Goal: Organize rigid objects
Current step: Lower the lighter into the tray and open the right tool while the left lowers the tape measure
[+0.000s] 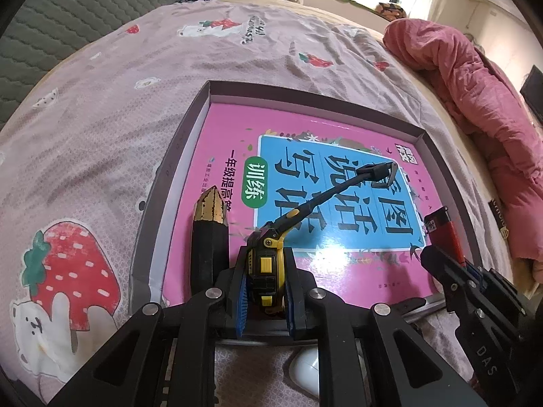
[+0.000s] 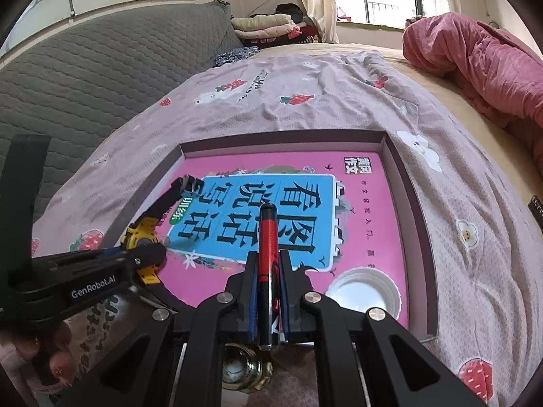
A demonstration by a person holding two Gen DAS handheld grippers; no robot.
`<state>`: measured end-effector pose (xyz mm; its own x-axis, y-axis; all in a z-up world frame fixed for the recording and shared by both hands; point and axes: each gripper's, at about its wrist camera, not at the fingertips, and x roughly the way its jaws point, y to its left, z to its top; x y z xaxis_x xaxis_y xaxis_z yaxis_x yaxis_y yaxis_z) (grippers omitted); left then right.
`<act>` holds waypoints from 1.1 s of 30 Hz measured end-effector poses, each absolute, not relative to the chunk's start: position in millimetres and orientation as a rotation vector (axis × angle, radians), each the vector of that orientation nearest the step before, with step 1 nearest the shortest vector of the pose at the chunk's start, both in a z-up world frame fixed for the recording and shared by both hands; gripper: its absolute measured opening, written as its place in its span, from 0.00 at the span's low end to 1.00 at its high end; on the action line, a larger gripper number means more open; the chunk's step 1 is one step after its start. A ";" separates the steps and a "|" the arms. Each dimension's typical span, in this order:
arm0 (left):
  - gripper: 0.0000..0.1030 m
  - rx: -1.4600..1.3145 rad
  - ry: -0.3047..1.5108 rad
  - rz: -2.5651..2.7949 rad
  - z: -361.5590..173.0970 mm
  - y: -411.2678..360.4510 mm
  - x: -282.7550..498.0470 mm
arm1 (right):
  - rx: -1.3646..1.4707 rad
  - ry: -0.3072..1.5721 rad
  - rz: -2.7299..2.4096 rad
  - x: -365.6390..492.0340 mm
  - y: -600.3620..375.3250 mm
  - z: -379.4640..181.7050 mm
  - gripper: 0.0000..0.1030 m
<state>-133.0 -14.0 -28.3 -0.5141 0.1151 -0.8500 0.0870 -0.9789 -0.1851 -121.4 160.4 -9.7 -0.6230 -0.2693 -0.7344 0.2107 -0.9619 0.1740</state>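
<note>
Item: shallow box lying on a bedspread, its floor covered by a pink book; both loads appear to be at the placing step. Left gripper: jaws clamped on a yellow-and-black tape measure, whose strap reaches ahead of the fingers over the book; the body looks to sit at or just above the book's near edge, though contact cannot be confirmed. Right gripper: jaws clamped on a red-and-black lighter, pointing forward along the fingers above the book, apparently not yet resting. Already in the box: a black-and-gold tapered object just left of the left gripper, kind not determinable, and a white cap just right of the right gripper. Next move, by judgement: lower each load onto a bare part of the book, keeping clear of the cap and the tapered object, then part the jaws. Obscured: the near wall of the box lies behind both grippers; a white rounded thing and a metal fitting show only partly beneath the fingers, outside the box; a hand at the left edge is cut off and blurred.
</note>
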 end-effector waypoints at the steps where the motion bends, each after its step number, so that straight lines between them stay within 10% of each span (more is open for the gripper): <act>1: 0.17 -1.541 -0.321 2.699 -28.5 -13.9 -133.0 | 1.200 -0.103 -2.610 -121.8 160.6 -9.8 0.10; 33: 0.17 -1.548 -0.366 2.663 -32.7 -13.5 -131.8 | 1.299 -0.008 -2.606 -133.9 153.9 -29.3 0.11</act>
